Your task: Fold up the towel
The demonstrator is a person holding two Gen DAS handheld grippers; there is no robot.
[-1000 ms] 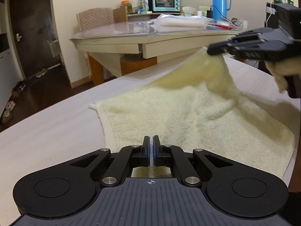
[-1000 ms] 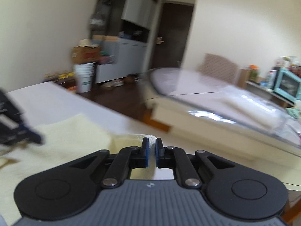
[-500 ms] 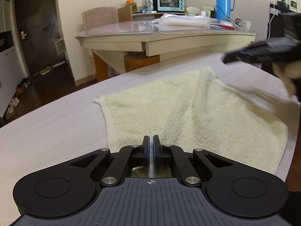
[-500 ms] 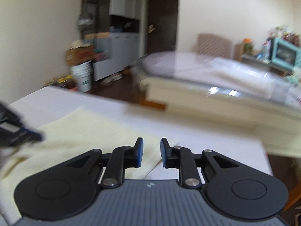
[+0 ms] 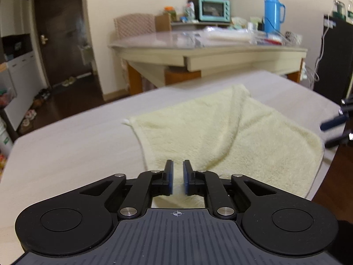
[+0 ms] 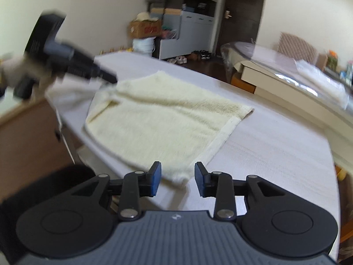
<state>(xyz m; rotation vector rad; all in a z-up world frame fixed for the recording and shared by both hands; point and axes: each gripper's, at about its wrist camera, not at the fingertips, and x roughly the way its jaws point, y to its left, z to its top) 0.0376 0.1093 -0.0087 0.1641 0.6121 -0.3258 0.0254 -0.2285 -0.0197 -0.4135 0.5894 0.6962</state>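
Note:
A pale yellow towel [image 5: 231, 132] lies spread on the white table [image 5: 66, 145], with a soft ridge running across it. In the right wrist view the towel [image 6: 163, 121] lies flat ahead. My left gripper [image 5: 177, 177] is open a little just above the towel's near edge, holding nothing. It also shows blurred at the towel's far left corner in the right wrist view [image 6: 110, 79]. My right gripper [image 6: 177, 177] is open and empty just above the towel's near corner. It shows at the right edge of the left wrist view [image 5: 333, 132], beside the towel.
A dining table [image 5: 209, 48] with a blue thermos [image 5: 272, 13], a teal toaster oven [image 5: 214, 8] and plastic bags stands behind. A dark door [image 5: 59, 37] and shoes are to the left. The white table's edge [image 6: 72, 132] drops off near the towel.
My right gripper let go of the raised towel corner, opened and pulled back to the right; the towel dropped flat. My left gripper opened and released the near edge.

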